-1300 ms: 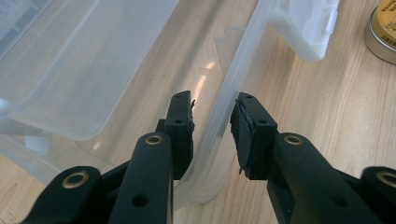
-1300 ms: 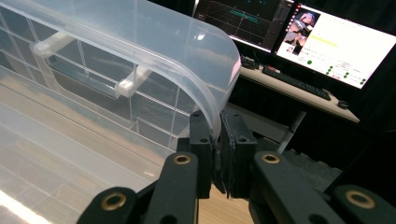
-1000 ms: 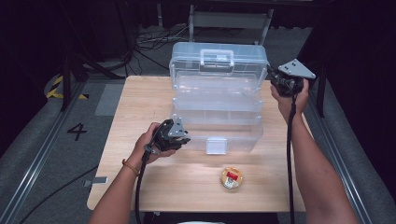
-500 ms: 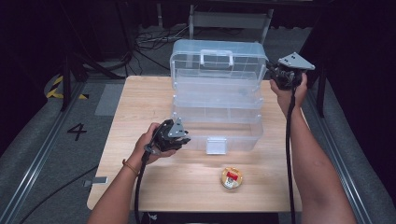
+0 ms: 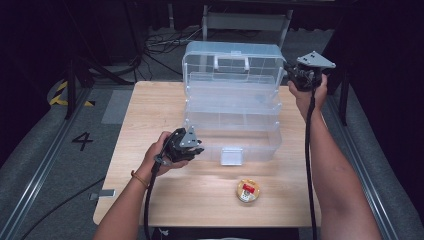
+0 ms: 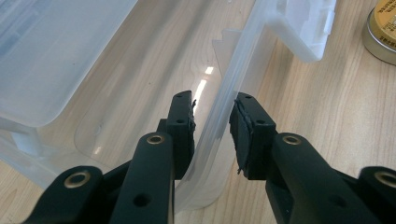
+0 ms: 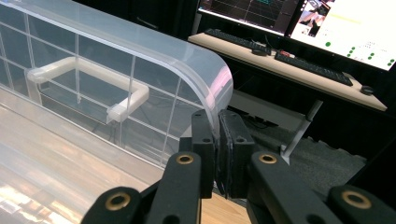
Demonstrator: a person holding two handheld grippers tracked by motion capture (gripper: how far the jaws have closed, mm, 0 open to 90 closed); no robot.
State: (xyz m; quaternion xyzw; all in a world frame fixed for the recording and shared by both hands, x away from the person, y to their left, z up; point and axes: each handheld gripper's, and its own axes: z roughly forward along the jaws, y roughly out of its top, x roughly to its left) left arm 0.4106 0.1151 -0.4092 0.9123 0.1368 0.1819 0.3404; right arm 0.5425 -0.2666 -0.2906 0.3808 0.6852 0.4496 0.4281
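We note that the right gripper (image 7: 216, 140), pinched on the upright lid (image 7: 140, 60) edge of the clear tiered box (image 5: 232, 107), has drawn inward over the last second, bringing the lid with it. The left gripper (image 6: 212, 128) stays spread astride the box's front wall (image 6: 219, 126), not clamping; closing appears underway
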